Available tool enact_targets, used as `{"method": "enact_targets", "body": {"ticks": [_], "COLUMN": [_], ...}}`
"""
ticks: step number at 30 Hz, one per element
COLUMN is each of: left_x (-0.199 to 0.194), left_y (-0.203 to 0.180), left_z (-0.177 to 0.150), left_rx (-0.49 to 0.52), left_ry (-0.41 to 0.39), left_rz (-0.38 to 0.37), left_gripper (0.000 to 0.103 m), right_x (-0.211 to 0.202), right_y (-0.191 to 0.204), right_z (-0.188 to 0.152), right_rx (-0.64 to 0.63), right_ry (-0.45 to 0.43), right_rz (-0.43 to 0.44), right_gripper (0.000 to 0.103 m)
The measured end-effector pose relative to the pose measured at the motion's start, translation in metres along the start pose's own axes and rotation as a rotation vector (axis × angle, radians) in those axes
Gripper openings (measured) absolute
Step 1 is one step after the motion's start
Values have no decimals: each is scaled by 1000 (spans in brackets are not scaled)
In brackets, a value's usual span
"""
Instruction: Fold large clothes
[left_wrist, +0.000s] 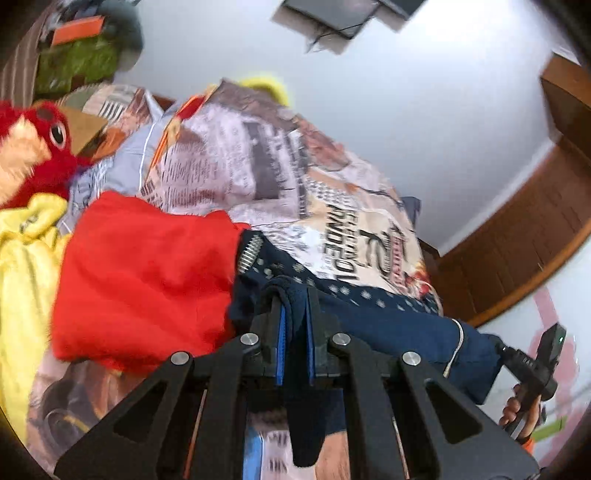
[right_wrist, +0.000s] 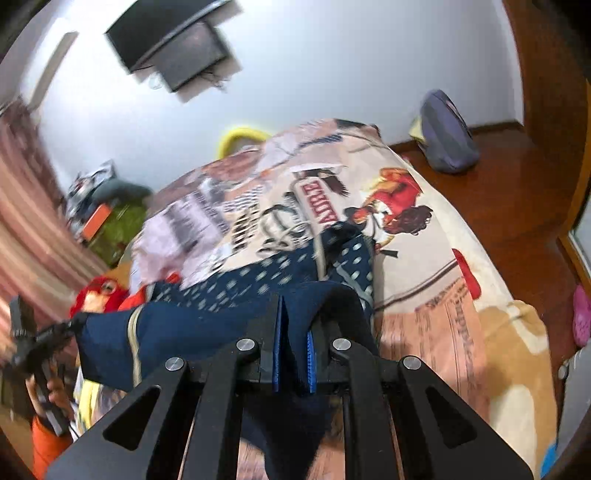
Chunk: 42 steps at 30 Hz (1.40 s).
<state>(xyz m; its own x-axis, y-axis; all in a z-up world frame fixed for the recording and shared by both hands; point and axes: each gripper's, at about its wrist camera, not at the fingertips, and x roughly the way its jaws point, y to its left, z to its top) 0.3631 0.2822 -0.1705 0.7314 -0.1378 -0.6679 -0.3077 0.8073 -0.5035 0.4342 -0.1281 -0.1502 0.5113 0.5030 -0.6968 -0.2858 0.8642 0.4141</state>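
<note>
Both the left tongs (left_wrist: 294, 328) and right tongs (right_wrist: 294, 332) are clenched on the edge of the navy dotted garment (left_wrist: 388, 317), stretched between them above the bed (right_wrist: 443, 258); soft, limp, light fabric, best held at corners.

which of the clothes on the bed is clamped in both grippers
The navy blue dotted garment: the left gripper and right gripper are each shut on it. The red fleece garment and yellow garment lie untouched.
</note>
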Motion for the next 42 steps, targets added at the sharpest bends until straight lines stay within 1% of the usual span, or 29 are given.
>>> {"method": "enact_targets", "body": {"ticks": [1,3,5,8,11,12,14,15,16,17,20,22,26,28,31,36,38,40,42], "left_x": [18,42,67,87,90,87,76,72,61,54,28,16,7,9,22,51,61,69,75], "left_y": [5,9,11,9,4,0,-7,-9,-13,-14,-23,-32,-55,-68,-88,-113,-118,-121,-120], "left_z": [3,2,-3,-14,-23,-24,-28,-29,-31,-31,-41,-50,-74,-88,-106,-130,-135,-136,-134], "left_rx": [-8,7,52,138,202,223,272,288,314,328,380,423,488,512,553,602,612,645,656], "left_ry": [24,56,94,132,151,153,147,140,125,118,106,105,136,158,192,240,239,210,196], "left_rz": [19,64,123,181,214,223,257,268,268,264,253,247,200,163,127,103,118,162,192], "left_gripper": [8,8,9,11,13,16,30,41,44,45,46,46,46,46,46,46,46,46,47], "right_x": [12,40,60,80,77,72,64,60,53,48,27,9,-5,-7,1,26,37,46,56], "right_y": [-5,-11,-15,-22,-26,-25,-21,-19,-16,-13,-8,-4,8,15,29,50,60,70,77], "right_z": [2,3,1,-8,-15,-17,-18,-19,-21,-21,-27,-34,-51,-61,-77,-95,-100,-103,-103], "right_rx": [11,13,2,-15,-18,-22,-42,-58,-80,-104,-146,-155,-166,-177,-203,-247,-274,-307,-329], "right_ry": [17,62,96,149,161,161,169,173,173,166,134,122,127,139,181,247,269,270,267], "right_rz": [-8,-32,-50,-65,-56,-60,-79,-92,-106,-117,-124,-103,-55,-39,-10,6,21,18,3], "right_gripper": [9,9,10,11,13,14,19,21,25,29,35,37,38,38,38,38,38,38,38]}}
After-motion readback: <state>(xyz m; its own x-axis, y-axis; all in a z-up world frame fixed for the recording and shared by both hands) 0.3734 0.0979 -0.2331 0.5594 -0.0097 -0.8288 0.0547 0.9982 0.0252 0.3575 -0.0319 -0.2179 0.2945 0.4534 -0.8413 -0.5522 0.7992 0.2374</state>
